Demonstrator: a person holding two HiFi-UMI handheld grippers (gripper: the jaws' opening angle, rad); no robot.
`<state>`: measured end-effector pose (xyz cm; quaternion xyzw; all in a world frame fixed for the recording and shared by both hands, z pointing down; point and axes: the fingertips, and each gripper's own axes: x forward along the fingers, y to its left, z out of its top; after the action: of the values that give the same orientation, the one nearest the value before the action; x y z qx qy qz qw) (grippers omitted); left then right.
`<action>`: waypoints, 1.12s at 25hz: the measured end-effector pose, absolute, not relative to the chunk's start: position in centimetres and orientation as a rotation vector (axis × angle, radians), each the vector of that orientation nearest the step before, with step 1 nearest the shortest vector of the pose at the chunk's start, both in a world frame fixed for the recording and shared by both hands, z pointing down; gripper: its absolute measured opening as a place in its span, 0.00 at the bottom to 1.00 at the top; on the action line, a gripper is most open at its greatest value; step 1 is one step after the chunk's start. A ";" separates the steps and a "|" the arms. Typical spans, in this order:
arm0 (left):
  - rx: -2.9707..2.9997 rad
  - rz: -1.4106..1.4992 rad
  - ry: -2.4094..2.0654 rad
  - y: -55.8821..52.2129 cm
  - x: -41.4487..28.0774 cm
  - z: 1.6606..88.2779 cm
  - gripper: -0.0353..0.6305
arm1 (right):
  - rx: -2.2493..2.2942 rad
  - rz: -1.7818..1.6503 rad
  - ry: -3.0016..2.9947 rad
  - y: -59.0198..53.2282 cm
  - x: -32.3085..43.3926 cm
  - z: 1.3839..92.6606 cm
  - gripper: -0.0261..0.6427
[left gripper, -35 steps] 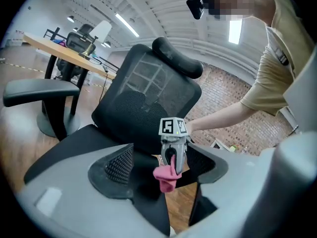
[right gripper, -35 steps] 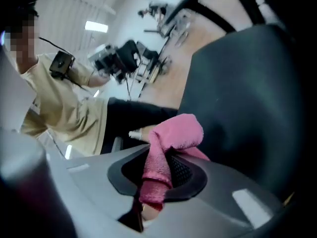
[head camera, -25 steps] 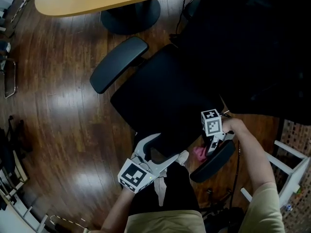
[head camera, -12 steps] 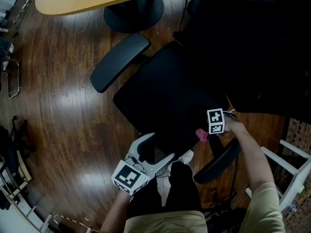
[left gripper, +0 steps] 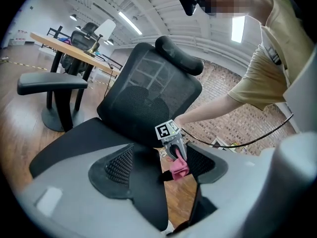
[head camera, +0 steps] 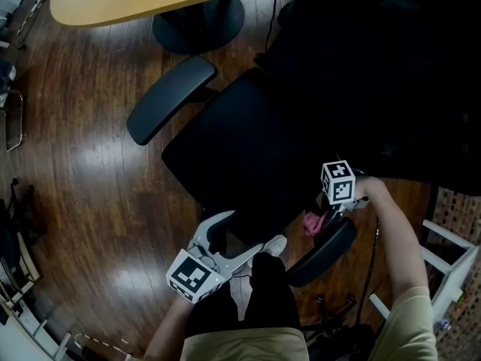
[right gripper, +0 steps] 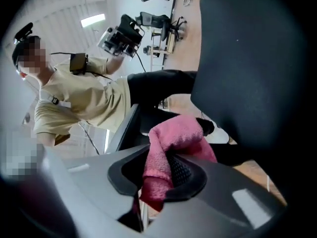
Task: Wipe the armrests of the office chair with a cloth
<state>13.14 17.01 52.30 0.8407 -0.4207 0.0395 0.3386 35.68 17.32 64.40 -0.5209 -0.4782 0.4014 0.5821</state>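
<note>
Left gripper (head camera: pixel 254 230): jaws half apart at the seat's (head camera: pixel 240 149) front edge, gripping nothing. Right gripper (head camera: pixel 325 218): clamped on the pink cloth (head camera: pixel 310 222) at the right armrest (head camera: pixel 319 253). Cloth looks soft, light and floppy, so best pinched at a bunched fold.

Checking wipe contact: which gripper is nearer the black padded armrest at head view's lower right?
Right. The right gripper, clamping the pink terry cloth, is at that armrest's end; the left gripper, open, sits by the black seat's front edge.
</note>
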 end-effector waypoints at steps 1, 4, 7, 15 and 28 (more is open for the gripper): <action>2.194 0.107 -1.099 17.0 13.1 52.3 0.55 | -1.195 0.933 -1.147 17.5 35.5 65.3 0.12; 2.158 0.096 -1.126 16.8 12.2 52.6 0.55 | -1.080 0.846 -1.268 16.7 35.7 69.0 0.12; 2.106 0.102 -1.159 16.4 10.9 52.9 0.55 | -0.911 0.681 -1.389 14.9 36.4 73.8 0.12; 2.117 0.139 -1.157 15.0 9.9 52.2 0.54 | -0.619 0.674 -1.640 12.6 35.6 76.9 0.13; 2.184 0.200 -0.989 13.9 16.2 52.7 0.54 | 0.182 1.134 -2.120 9.6 38.0 79.1 0.13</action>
<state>16.24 13.95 52.70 0.8471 -0.3834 0.0776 0.3597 38.02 9.56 79.15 0.0704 -0.8214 0.4392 0.3570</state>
